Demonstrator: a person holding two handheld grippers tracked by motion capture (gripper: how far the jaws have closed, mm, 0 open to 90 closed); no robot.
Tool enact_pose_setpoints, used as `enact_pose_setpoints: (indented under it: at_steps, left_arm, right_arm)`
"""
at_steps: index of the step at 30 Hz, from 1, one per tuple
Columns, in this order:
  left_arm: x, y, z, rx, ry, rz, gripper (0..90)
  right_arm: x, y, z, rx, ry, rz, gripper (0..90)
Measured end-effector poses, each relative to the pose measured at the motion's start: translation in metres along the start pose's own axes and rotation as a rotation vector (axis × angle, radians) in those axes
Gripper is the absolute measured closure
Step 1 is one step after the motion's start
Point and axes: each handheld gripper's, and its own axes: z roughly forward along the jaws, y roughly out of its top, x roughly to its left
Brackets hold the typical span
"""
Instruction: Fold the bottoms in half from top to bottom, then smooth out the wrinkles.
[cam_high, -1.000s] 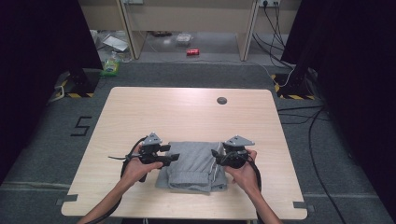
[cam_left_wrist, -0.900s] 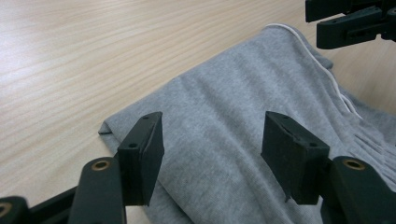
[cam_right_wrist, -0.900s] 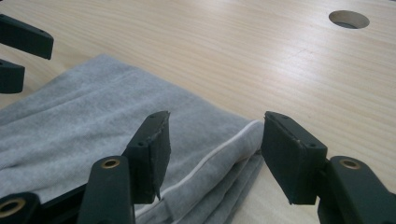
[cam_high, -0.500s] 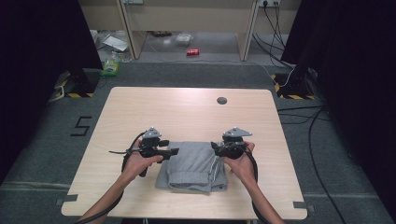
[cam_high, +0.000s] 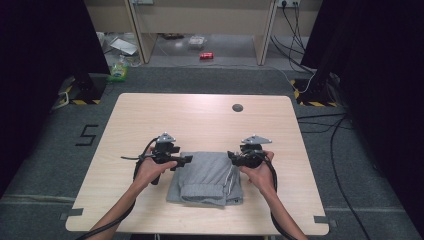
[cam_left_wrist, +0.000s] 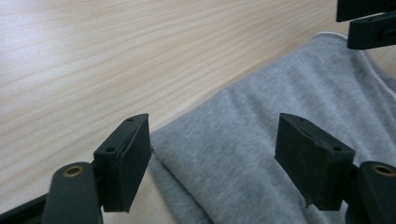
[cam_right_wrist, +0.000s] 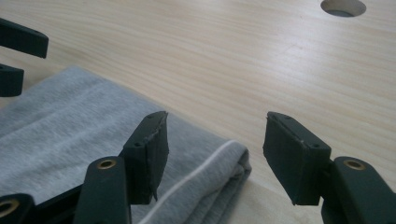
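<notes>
Now the folded grey garment (cam_high: 207, 178) lies on the worktop (cam_high: 200, 120), its long axis near-to-far; left gripper (cam_high: 183, 161) and right gripper (cam_high: 233, 156) stand wide at its far corners.

Pale wooden table (cam_high: 210, 120) on grey carpet (cam_high: 60, 150) marked 5; dark curtains (cam_high: 45, 45) flank it.

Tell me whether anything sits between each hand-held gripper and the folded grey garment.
Nothing visible does. The left hand-held gripper is open over the near left corner of the grey garment, and the right hand-held gripper is open at its far right corner. Bare table lies beyond.
</notes>
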Motion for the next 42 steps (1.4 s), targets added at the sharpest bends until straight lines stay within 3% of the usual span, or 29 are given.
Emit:
enact_pose_setpoints:
  at_steps: [5, 17, 24, 28, 42]
  left_arm:
    - [0.005, -0.004, 0.006, 0.027, 0.049, 0.026, 25.3]
    - [0.001, -0.011, 0.010, 0.045, 0.069, 0.052, 25.2]
    - [0.002, -0.017, 0.013, 0.069, 0.104, 0.091, 25.5]
    - [0.005, -0.021, 0.014, 0.058, 0.103, 0.084, 24.4]
    - [0.007, -0.023, 0.017, 0.033, 0.118, 0.094, 22.5]
  right_arm:
    - [-0.005, -0.004, 0.001, 0.011, -0.009, 0.001, 40.6]
    - [0.000, -0.004, -0.002, 0.013, -0.006, -0.019, 40.5]
    - [0.000, -0.017, 0.005, 0.094, -0.052, -0.059, 41.1]
    - [-0.003, -0.021, 0.008, 0.108, -0.041, -0.025, 41.0]
    - [-0.008, -0.020, 0.017, 0.116, -0.040, -0.017, 39.7]
